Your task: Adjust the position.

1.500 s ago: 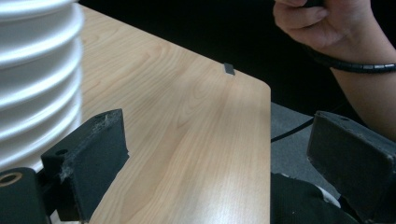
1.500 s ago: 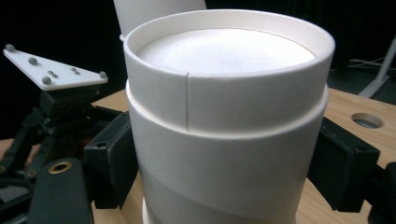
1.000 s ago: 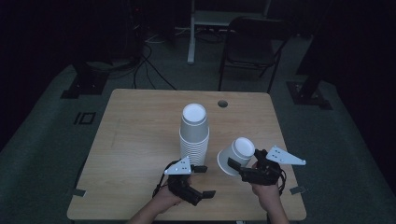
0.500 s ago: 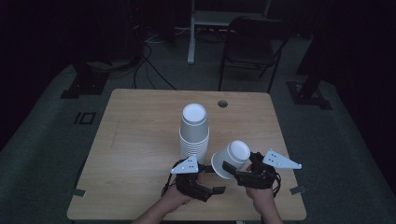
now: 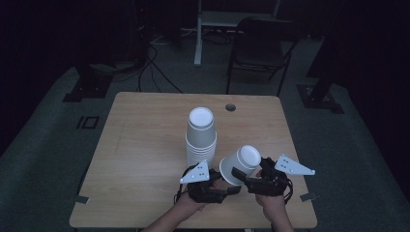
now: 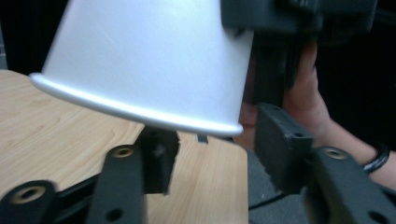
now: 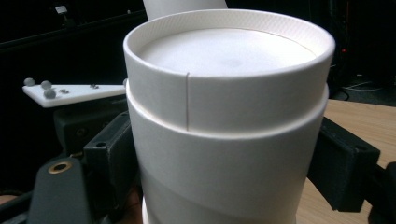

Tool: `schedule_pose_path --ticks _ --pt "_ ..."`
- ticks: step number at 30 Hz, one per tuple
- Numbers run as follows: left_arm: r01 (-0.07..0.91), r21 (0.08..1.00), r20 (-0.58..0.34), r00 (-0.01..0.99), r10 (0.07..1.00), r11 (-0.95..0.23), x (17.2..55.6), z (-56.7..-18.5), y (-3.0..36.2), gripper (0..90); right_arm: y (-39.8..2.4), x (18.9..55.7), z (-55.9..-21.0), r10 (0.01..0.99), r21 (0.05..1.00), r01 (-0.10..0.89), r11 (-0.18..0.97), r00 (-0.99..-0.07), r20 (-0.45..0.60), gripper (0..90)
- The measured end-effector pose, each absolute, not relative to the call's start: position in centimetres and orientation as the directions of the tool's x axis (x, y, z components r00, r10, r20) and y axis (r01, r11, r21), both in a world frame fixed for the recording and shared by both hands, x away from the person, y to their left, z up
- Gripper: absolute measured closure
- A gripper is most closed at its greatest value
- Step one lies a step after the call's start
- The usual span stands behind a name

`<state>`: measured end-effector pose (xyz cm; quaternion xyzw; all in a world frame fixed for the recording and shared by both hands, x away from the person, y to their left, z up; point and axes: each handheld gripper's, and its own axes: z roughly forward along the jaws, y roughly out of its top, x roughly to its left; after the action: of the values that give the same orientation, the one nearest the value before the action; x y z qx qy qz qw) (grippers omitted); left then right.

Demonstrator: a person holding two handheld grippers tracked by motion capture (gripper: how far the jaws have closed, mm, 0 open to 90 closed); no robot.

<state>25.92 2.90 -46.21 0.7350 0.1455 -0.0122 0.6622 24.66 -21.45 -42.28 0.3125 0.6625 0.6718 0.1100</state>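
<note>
Paper cups held between two grippers over a wooden table (image 5: 145,145)

The right gripper (image 5: 244,175) clamps the nested white cups (image 5: 240,163); the left gripper (image 5: 232,190), jaws just closing, brackets their rim without touching.

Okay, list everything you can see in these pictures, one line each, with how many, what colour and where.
Table: one, light wood, centre, round hole near its far edge.
Stack of cups: one, white, upside down, mid-table.
Nested cups: at least two, white, tilted, held above the table's near edge.
Chair: one, dark, beyond the table.
Cables: several, dark, on the floor behind.
Right hand-held gripper: one, black, jaws clamped on the nested cups.
Left hand-held gripper: one, black, jaws just been closing, below the cups' rim, not gripping.
</note>
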Motion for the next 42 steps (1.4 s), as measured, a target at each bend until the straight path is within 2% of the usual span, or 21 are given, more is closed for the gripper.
schedule_pose_path --ticks 4,8,17,18,21,30,34,42 --pt "0.257 0.965 -0.245 0.954 0.17 -0.052 26.1 -46.2 3.2 57.4 -21.5 24.7 -42.4 0.561 0.958 0.268 -0.1 -0.78 0.277 19.1" --pt "0.249 0.967 -0.238 0.958 0.157 -0.056 26.0 -46.0 3.3 67.9 -21.4 24.7 -42.4 0.546 0.956 0.273 -0.104 -0.788 0.284 19.0" --pt "0.271 0.962 -0.267 0.96 0.082 -0.035 26.3 -46.1 3.5 77.8 -21.3 24.7 -42.2 0.52 0.958 0.27 -0.1 -0.807 0.282 18.7" --pt "0.301 0.953 -0.299 0.953 0.045 -0.025 26.5 -46.2 3.5 77.8 -21.3 24.7 -42.2 0.515 0.958 0.27 -0.1 -0.809 0.282 18.6" --pt "0.309 0.951 -0.309 0.951 0.018 -0.019 26.6 -46.4 3.6 82.6 -21.2 24.7 -42.1 0.501 0.959 0.268 -0.095 -0.819 0.279 18.2" --pt "0.243 0.967 -0.241 0.97 0.037 -0.079 26.4 -46.1 3.9 83.8 -21.3 24.8 -41.8 0.482 0.962 0.269 -0.048 -0.837 0.258 16.3" --pt "0.175 0.972 -0.164 0.983 0.082 -0.154 26.0 -45.9 4.1 83.8 -21.5 24.8 -41.7 0.474 0.963 0.265 -0.041 -0.844 0.252 13.6" --pt "0.1 0.958 -0.072 0.991 0.11 -0.27 25.8 -45.7 4.6 83.9 -22.4 24.9 -41.2 0.469 0.964 0.258 -0.058 -0.846 0.255 12.1"
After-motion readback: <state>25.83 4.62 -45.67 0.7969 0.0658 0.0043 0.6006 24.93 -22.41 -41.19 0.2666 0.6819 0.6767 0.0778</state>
